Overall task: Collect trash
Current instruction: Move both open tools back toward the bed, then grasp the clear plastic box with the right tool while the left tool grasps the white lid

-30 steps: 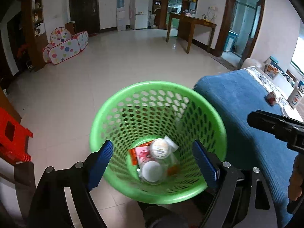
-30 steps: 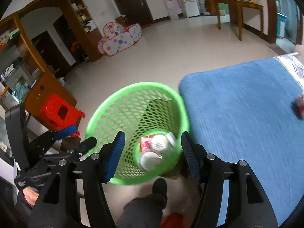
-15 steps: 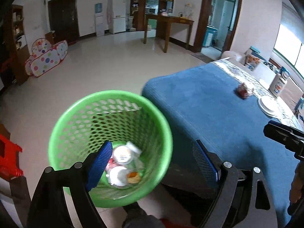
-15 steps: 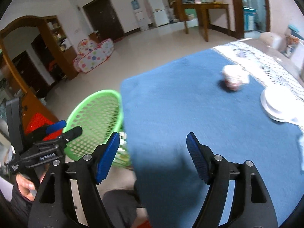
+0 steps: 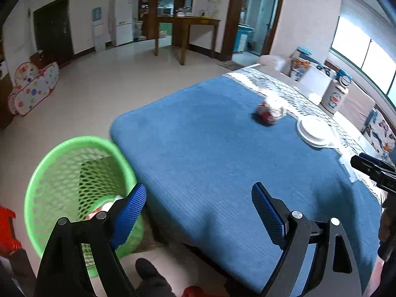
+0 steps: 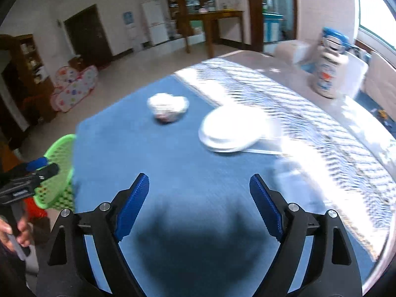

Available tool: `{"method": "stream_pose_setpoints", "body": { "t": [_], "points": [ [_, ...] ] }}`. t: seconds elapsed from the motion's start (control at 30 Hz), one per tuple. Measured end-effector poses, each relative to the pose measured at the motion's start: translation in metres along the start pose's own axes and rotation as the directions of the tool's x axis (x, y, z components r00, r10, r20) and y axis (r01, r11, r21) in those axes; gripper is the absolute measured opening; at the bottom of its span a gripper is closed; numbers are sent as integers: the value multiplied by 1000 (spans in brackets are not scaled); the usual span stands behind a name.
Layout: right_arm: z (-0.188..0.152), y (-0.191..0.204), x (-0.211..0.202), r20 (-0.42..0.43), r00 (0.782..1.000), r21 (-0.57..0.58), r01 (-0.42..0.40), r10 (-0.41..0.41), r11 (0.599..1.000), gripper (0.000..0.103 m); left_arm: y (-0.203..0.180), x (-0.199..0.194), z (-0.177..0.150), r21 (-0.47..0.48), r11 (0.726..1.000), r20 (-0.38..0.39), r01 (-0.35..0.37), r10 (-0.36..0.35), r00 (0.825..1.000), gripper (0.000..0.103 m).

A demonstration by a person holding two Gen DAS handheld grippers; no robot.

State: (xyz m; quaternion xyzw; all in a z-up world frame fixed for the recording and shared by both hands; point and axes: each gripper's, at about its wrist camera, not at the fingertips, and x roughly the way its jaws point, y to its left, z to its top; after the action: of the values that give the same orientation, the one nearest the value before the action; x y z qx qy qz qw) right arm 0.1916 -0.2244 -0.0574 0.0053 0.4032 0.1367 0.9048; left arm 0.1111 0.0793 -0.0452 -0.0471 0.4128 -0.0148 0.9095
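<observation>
A table covered by a blue textured cloth (image 6: 188, 163) fills both wrist views, with a white lace runner (image 6: 309, 123) along its far side. The right gripper (image 6: 199, 205), black with blue ribbed pads, hangs over the near part of the cloth; its jaws are opening, already wide apart, and nothing lies between them. The left gripper (image 5: 199, 212) of the same make is over the near left corner of the table, its jaws spread wide and empty.

A crumpled red-and-white wrapper (image 6: 168, 107) lies on the blue cloth towards the far edge, just short of the lace runner. Near it, to the right, sits a stack of white round plates (image 6: 230, 130), at the border of cloth and runner. A white plastic bottle with a blue cap (image 6: 330, 71) stands upright at the far right edge of the table.

On the floor just beside the table's left corner stands a green perforated plastic basket (image 5: 61, 173); pieces of rubbish show at its bottom, partly hidden by the left gripper's finger. A red plastic stool (image 5: 6, 232) is at the left edge of the left wrist view. A spotted play tent (image 5: 32, 86) stands well apart on the pale floor.
</observation>
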Motion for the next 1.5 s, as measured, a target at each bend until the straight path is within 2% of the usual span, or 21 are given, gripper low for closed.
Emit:
{"method": "stream_pose_setpoints", "body": {
  "t": [0.17, 0.33, 0.6, 0.87, 0.9, 1.0, 1.07, 1.17, 1.5],
  "points": [
    [-1, -44, 4, -12, 996, -6, 84, -84, 996, 84, -34, 15, 14, 41, 998, -15, 41, -41, 999, 84],
    [-5, -68, 14, -41, 991, -50, 122, -124, 991, 84, -70, 36, 29, 84, 992, -40, 94, -91, 995, 84],
    [-11, -81, 34, -91, 990, -77, 98, -104, 992, 84, -135, 73, 55, 145, 969, -101, 202, -188, 977, 84],
    [-11, -89, 45, -110, 991, -80, 73, -82, 994, 82, -178, 110, 74, 175, 942, -165, 286, -258, 952, 84],
    [-10, -91, 46, -115, 991, -76, 66, -74, 995, 78, -182, 113, 76, 175, 940, -171, 293, -264, 949, 84],
    [-11, -94, 48, -121, 991, -65, 54, -62, 996, 75, -196, 125, 80, 184, 933, -193, 310, -276, 942, 84],
    [-12, -95, 48, -124, 991, -56, 42, -48, 998, 67, -204, 131, 81, 193, 929, -204, 315, -276, 939, 84],
    [-13, -97, 47, -123, 992, -45, 28, -34, 999, 60, -212, 141, 84, 188, 924, -220, 334, -292, 931, 84],
    [-15, -101, 42, -113, 993, -30, 15, -18, 999, 60, -229, 160, 92, 188, 915, -247, 357, -308, 919, 84]
  ]
}}
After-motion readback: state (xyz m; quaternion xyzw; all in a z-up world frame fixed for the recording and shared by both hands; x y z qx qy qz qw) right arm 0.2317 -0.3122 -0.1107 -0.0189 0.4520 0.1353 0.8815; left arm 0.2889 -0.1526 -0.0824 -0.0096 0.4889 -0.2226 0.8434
